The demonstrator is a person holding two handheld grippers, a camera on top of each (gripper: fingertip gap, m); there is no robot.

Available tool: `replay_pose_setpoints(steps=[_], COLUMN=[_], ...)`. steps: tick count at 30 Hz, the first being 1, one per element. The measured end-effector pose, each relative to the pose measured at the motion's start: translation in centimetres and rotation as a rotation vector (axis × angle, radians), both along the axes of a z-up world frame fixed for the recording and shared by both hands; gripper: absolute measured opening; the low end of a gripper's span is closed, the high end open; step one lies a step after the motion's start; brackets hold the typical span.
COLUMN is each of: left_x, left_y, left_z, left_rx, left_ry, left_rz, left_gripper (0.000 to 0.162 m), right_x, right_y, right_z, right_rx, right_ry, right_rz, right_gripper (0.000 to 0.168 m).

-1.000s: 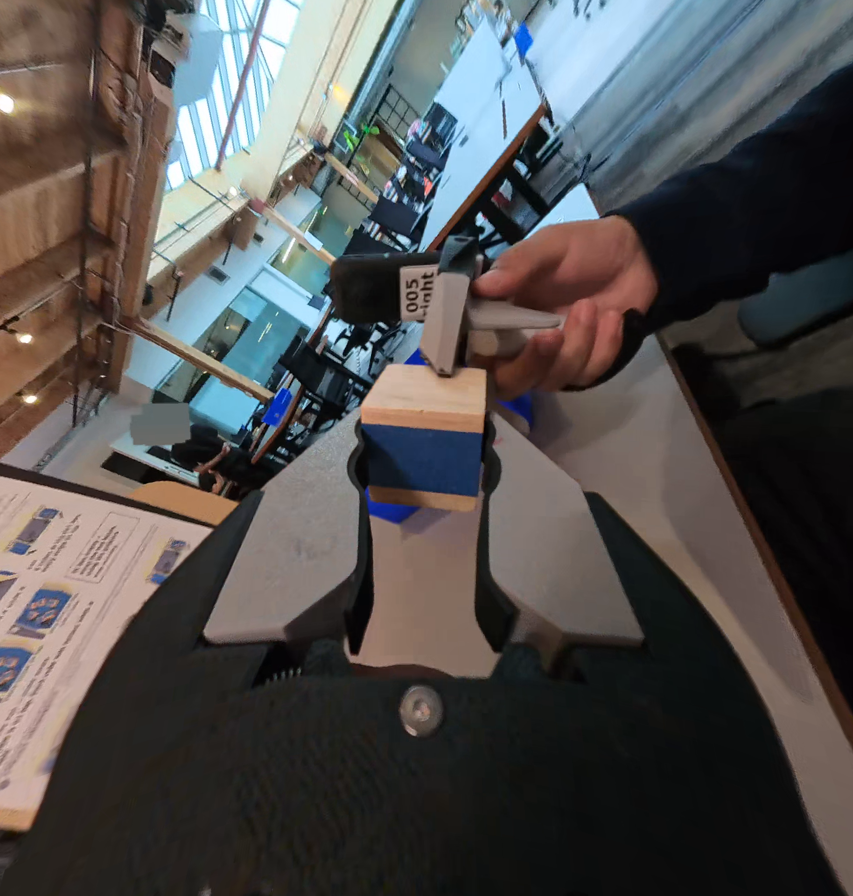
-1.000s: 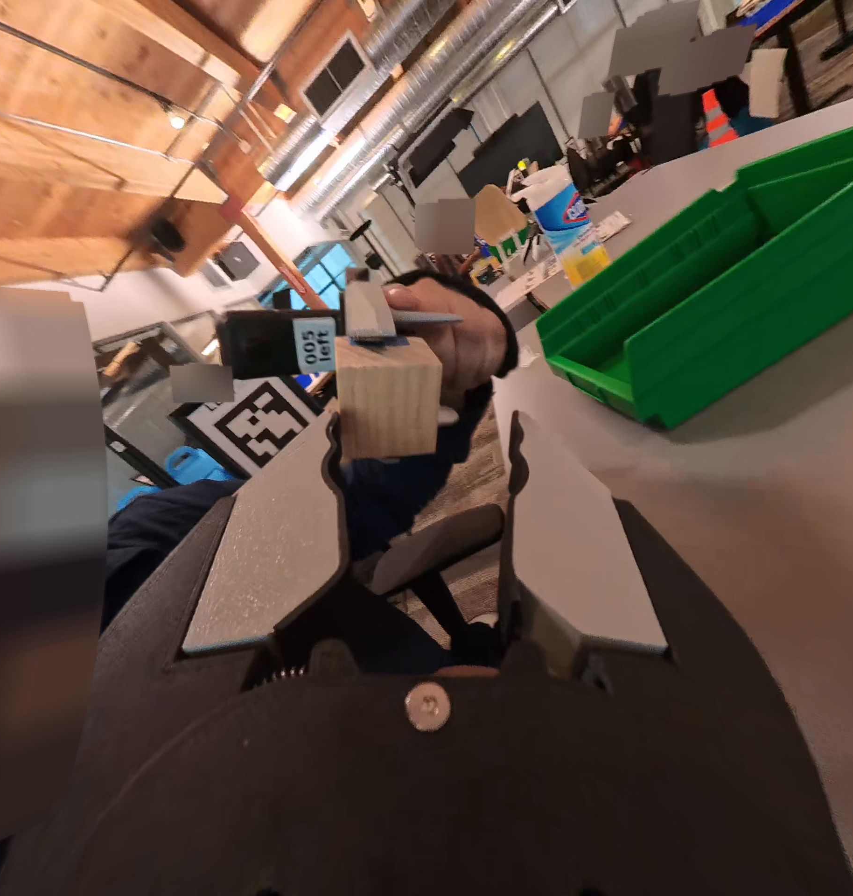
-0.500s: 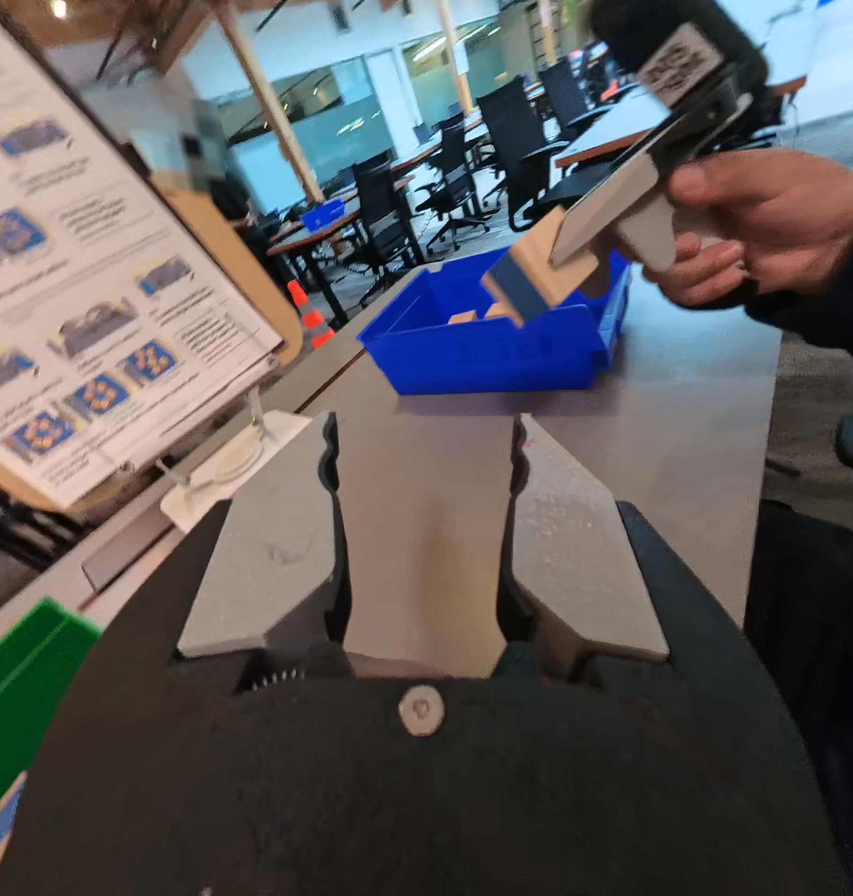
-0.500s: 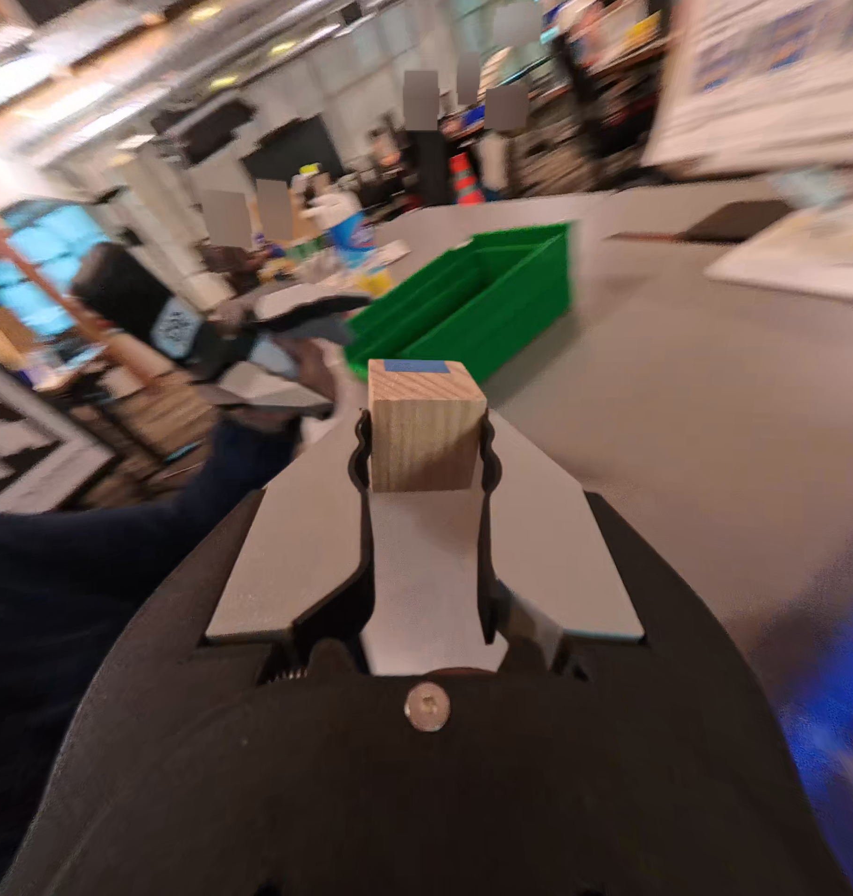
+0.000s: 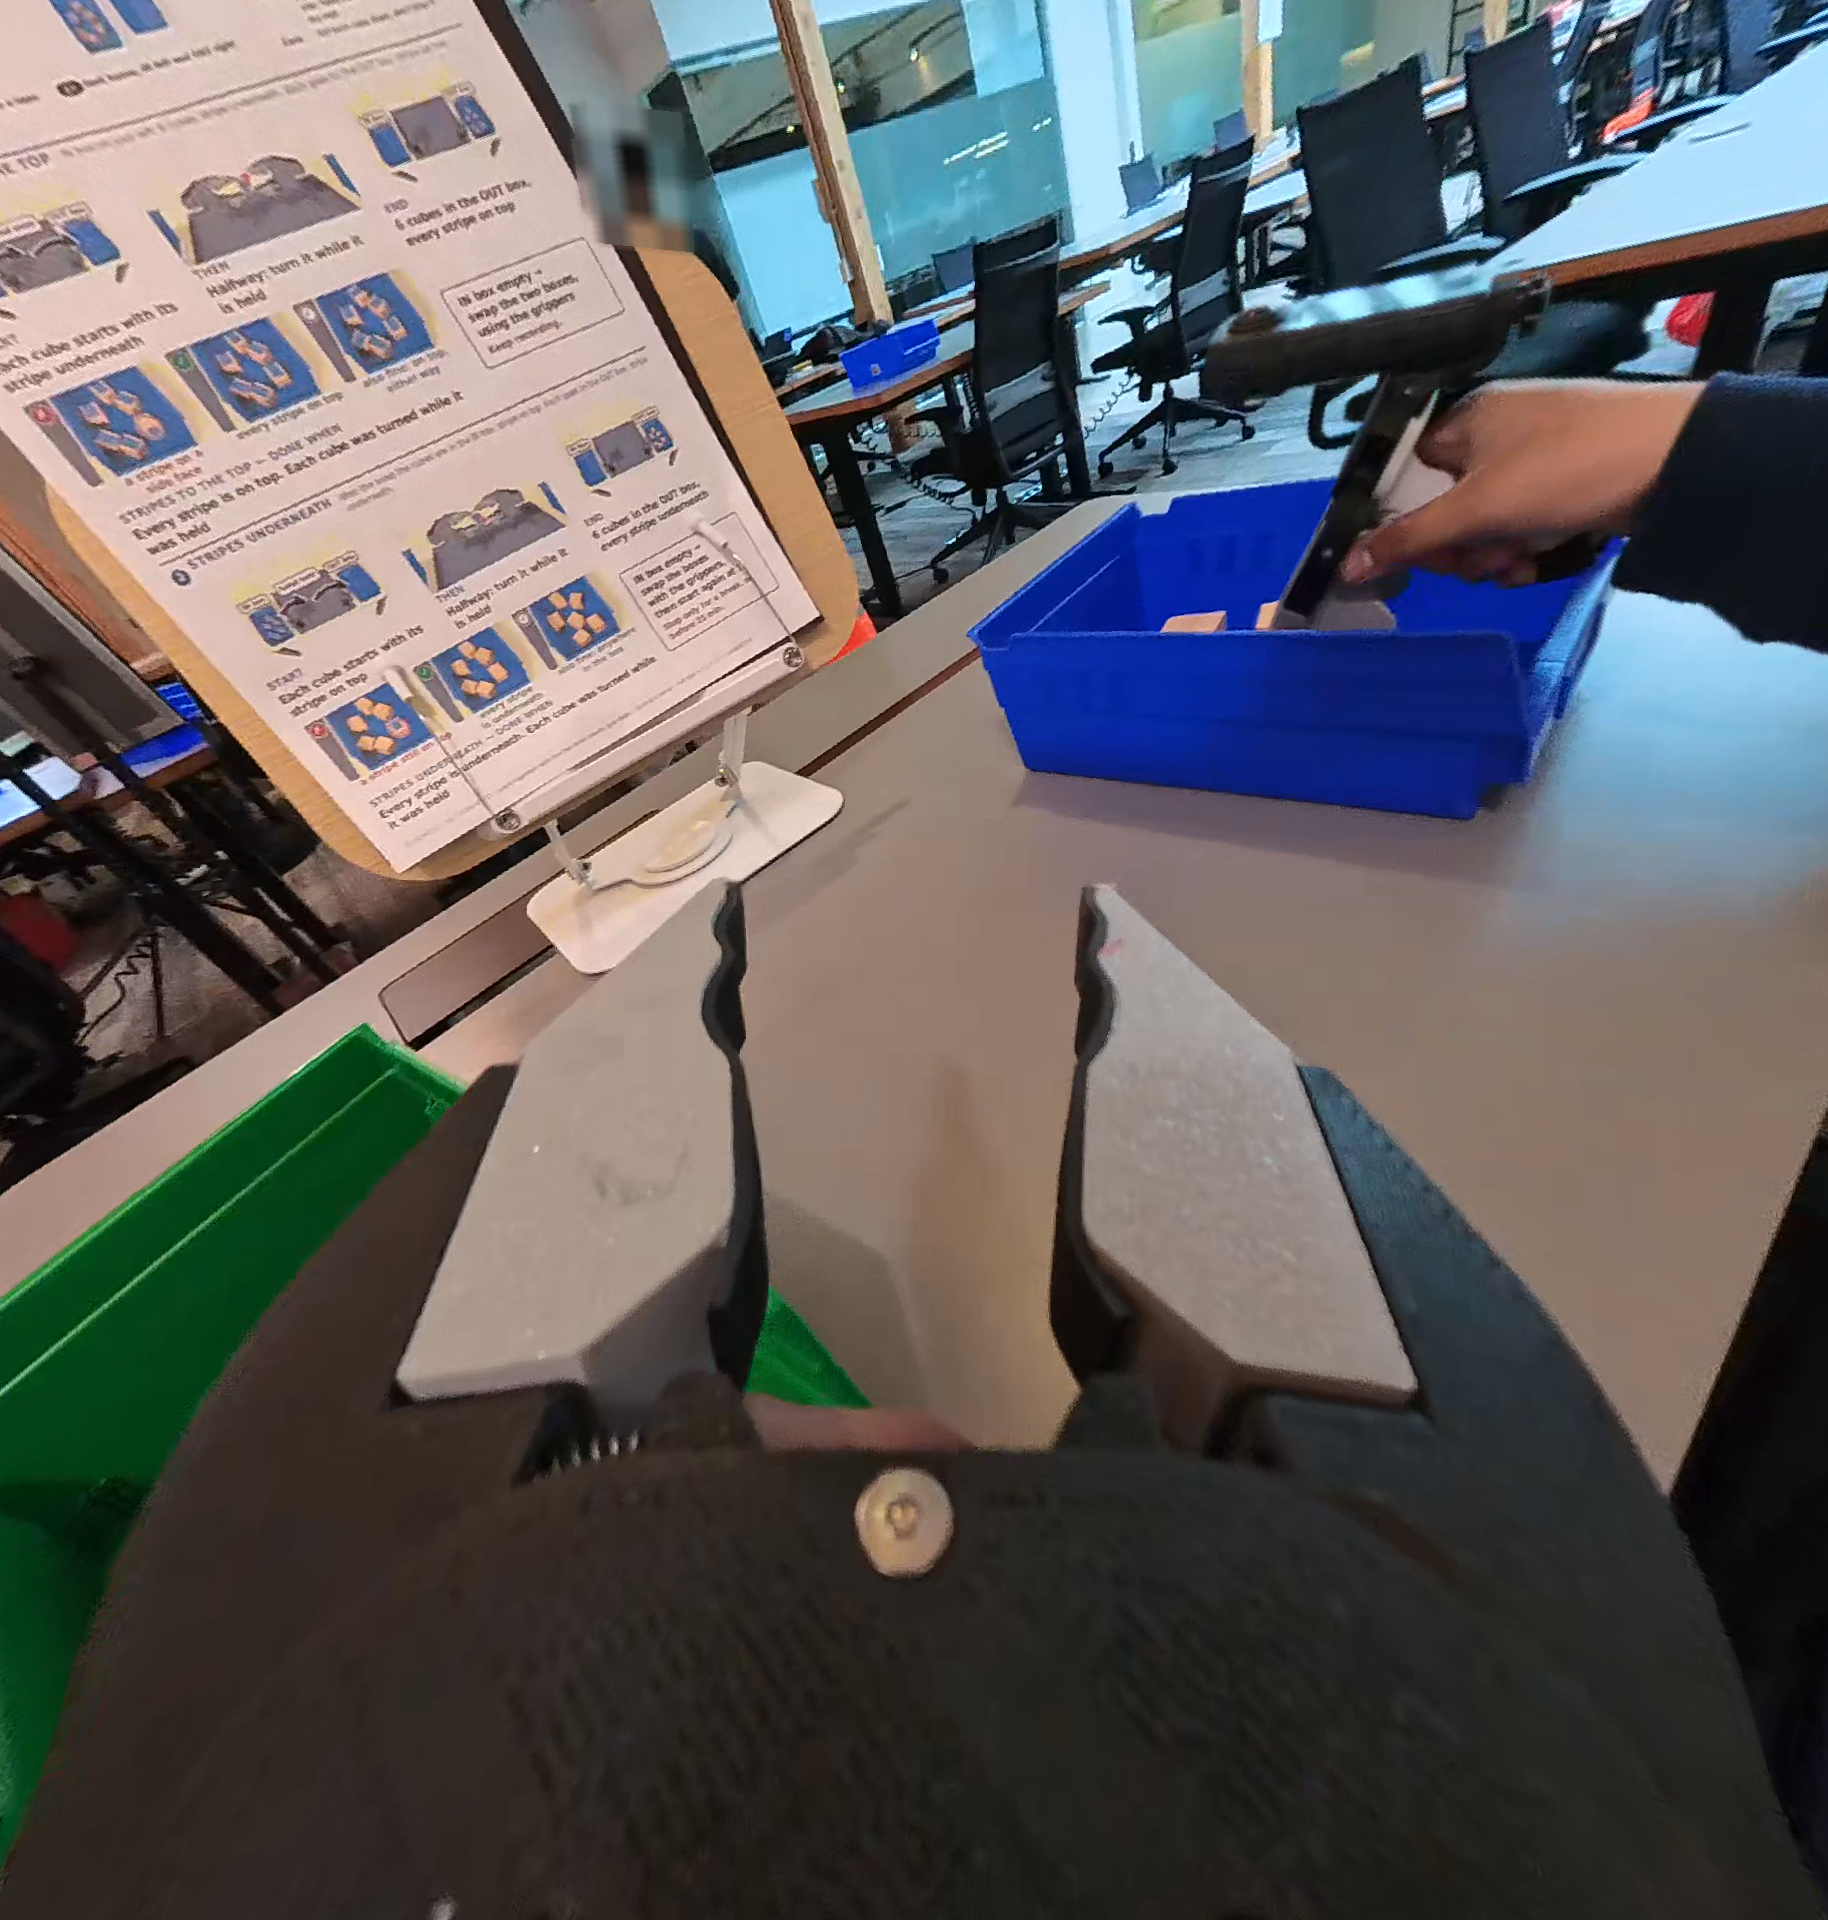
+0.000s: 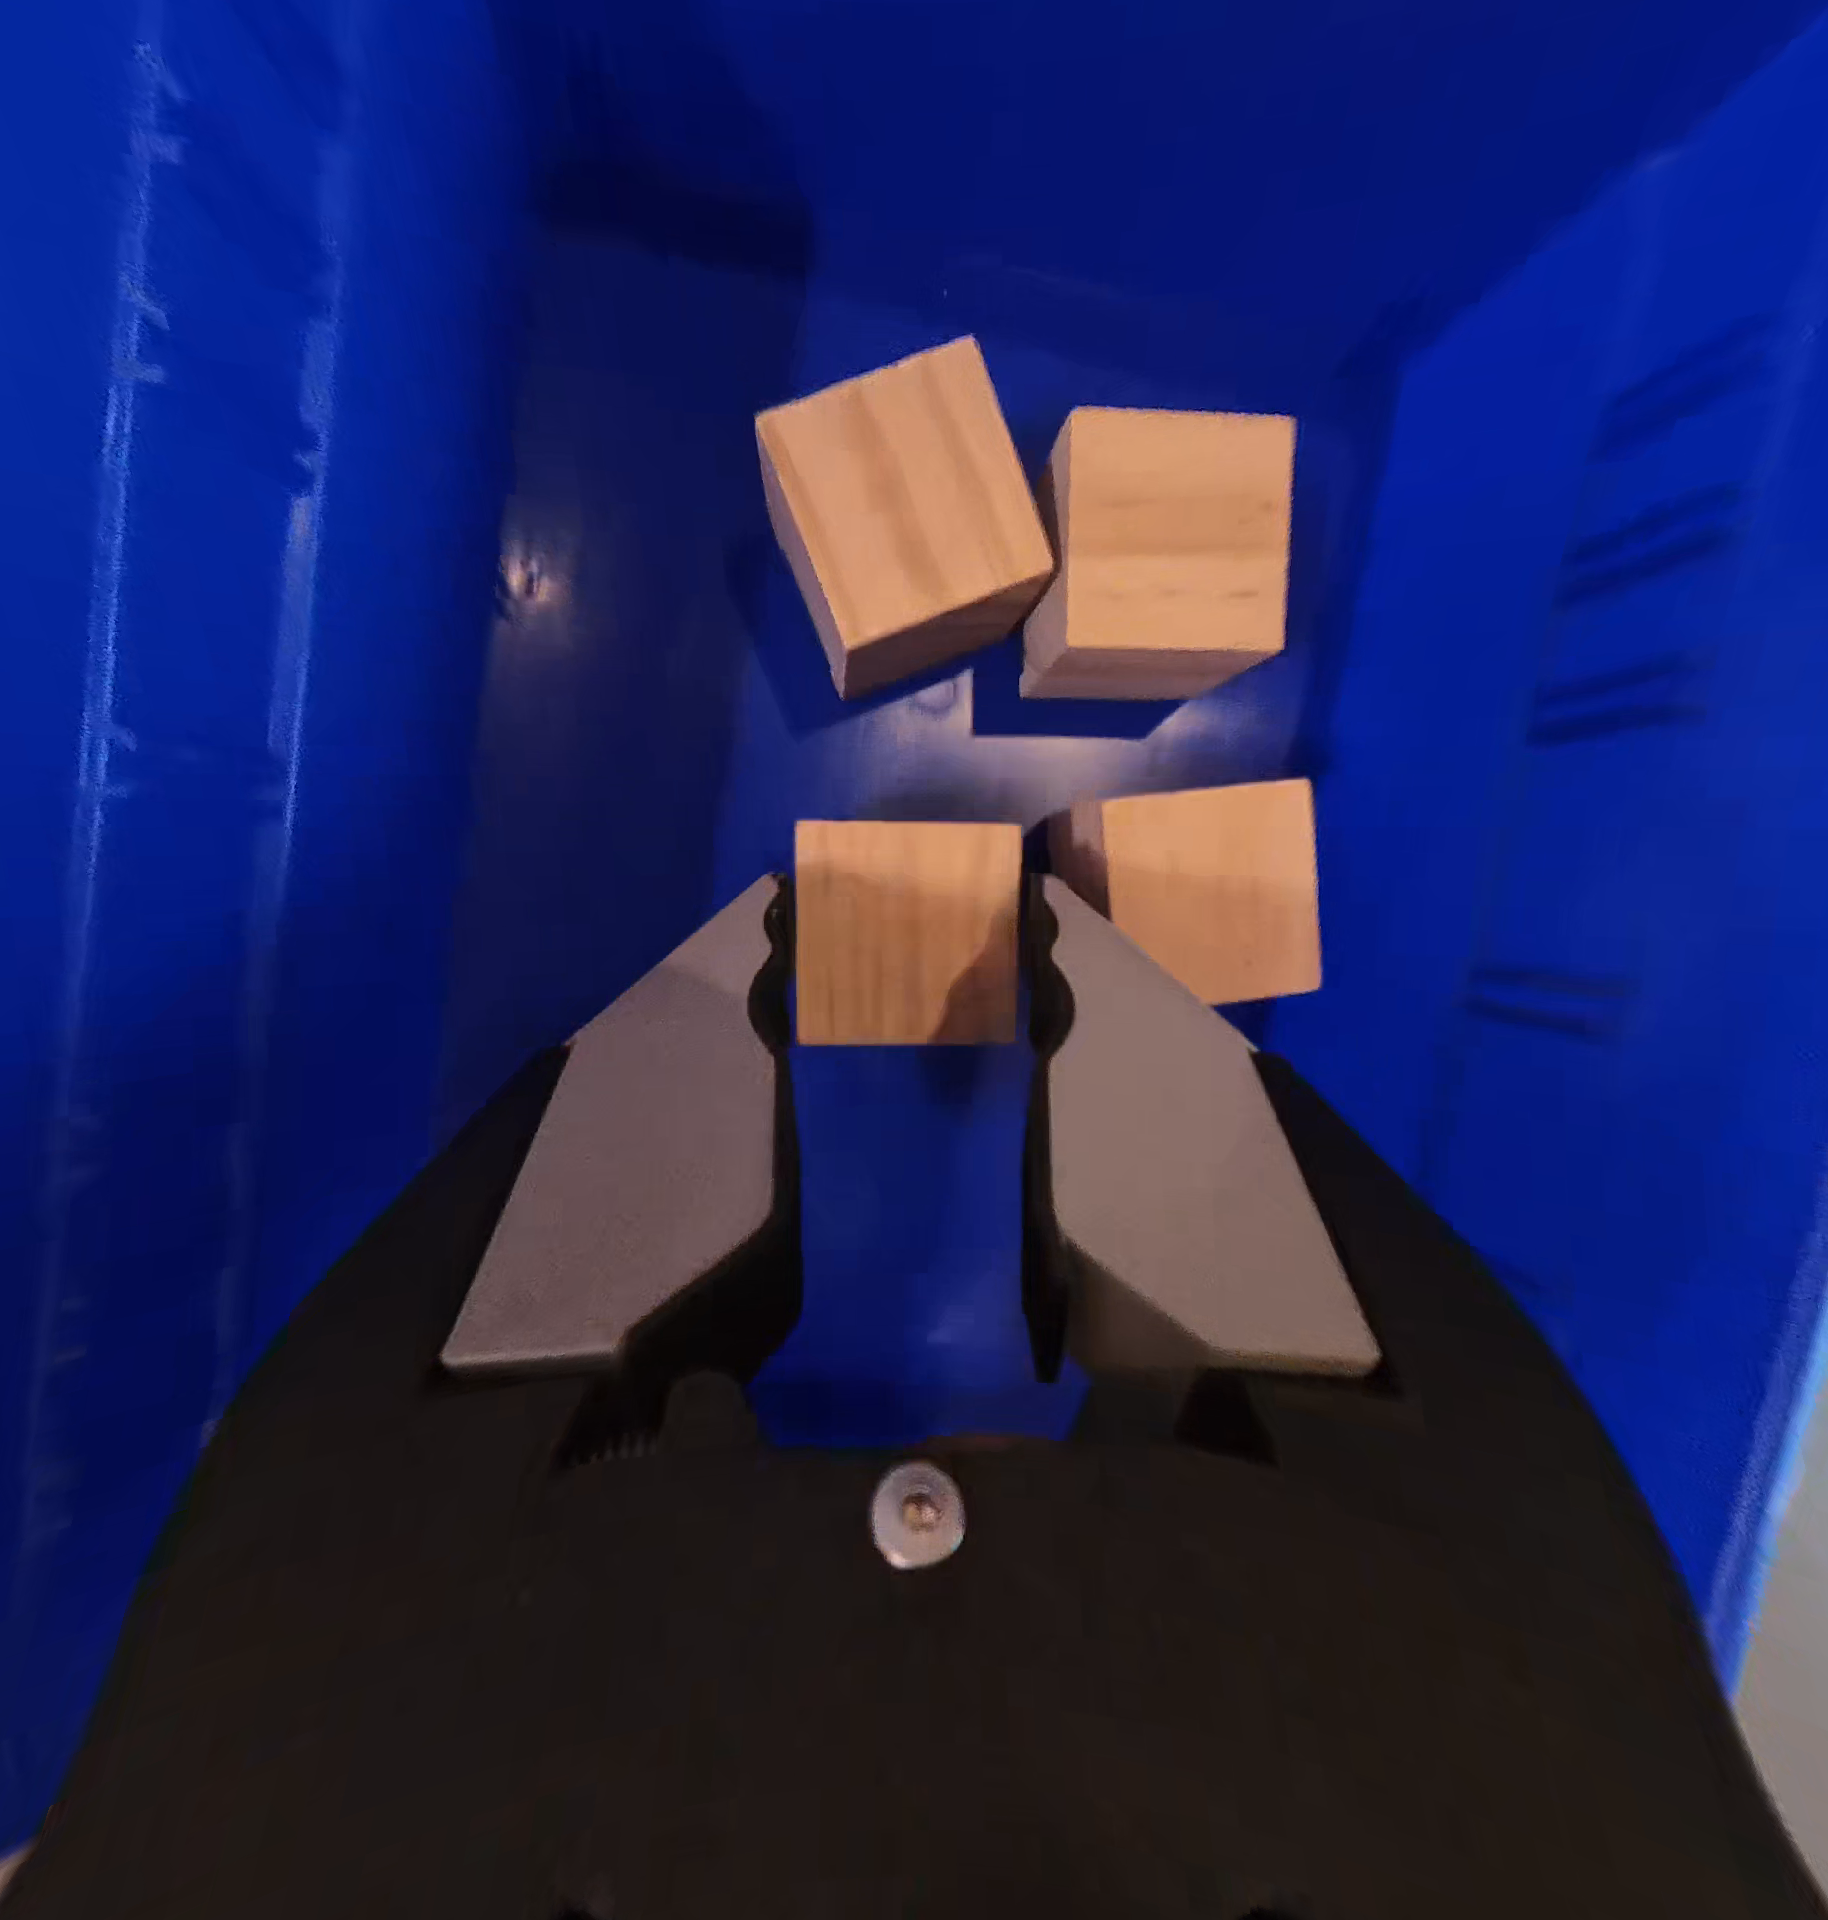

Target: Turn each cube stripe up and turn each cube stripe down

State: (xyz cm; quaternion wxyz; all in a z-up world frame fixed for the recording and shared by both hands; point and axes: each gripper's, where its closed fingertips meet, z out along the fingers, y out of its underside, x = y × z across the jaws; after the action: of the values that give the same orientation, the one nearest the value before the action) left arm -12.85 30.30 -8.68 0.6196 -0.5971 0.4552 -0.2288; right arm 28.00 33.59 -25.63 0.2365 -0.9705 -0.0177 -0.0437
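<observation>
My right gripper point(image 6: 905, 904) points down into the blue bin point(image 6: 266, 623) and is shut on a wooden cube point(image 6: 908, 930) with a plain wood face toward the camera; no stripe shows. Three other cubes point(image 6: 905, 509) lie on the bin floor just beyond, all showing plain faces. My left gripper point(image 5: 910, 914) is open and empty above the grey table point(image 5: 1409, 987). In the left wrist view the right gripper point(image 5: 1336, 603) reaches into the blue bin point(image 5: 1253, 707) at the far right, beside a cube point(image 5: 1196, 623).
A green bin point(image 5: 110, 1299) sits at the lower left, under my left gripper. An instruction sheet on a stand point(image 5: 370, 416) stands at the table's far left edge. A person's hand and dark sleeve point(image 5: 1512, 478) hold the right gripper. Chairs and desks lie beyond.
My left gripper let go of the striped cube and swung back over the table. My right gripper closed on it, turned it and carried it down into the blue bin.
</observation>
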Motion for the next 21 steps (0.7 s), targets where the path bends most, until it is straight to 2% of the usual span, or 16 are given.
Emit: replay_pose_setpoints(steps=[2,5,8,10,12,14,18,21], left_x=[-0.4,-1.7,-4.6,-7.2,-9.5,-10.5,-12.5,-12.5], left_y=[0.2,2.0,4.9,7.4,10.8,14.3,20.8,23.5], left_z=[-0.3,-0.8,-0.9,-1.0,-1.5,-3.1,-6.6,-9.8], left_rx=[-0.016,-0.057,-0.079,-0.082,-0.132,-0.253,-0.386,-0.549], left_ry=[0.001,0.002,-0.009,-0.029,-0.082,-0.102,0.068,0.172], left_rz=[0.009,0.07,0.19,0.302,0.406,0.453,0.587,0.591], left_gripper=[0.062,0.063,0.063,0.063,0.06,0.061,0.063,0.063], right_x=[0.2,-1.9,-8.1,-12.6,-15.8,-18.1,-19.6,-19.4], right_y=[0.3,-0.3,-2.6,-4.8,-6.6,-7.8,-8.5,-8.8], right_z=[2.0,7.1,12.2,14.2,14.4,13.5,13.5,13.9], right_rx=[0.082,0.294,0.528,0.616,0.621,0.571,0.566,0.592], right_ry=[-0.029,0.014,0.147,0.228,0.282,0.299,0.261,0.267], right_rz=[-0.025,-0.007,0.156,0.292,0.377,0.443,0.497,0.488], right_gripper=[0.048,0.049,0.048,0.045,0.044,0.044,0.045,0.044])
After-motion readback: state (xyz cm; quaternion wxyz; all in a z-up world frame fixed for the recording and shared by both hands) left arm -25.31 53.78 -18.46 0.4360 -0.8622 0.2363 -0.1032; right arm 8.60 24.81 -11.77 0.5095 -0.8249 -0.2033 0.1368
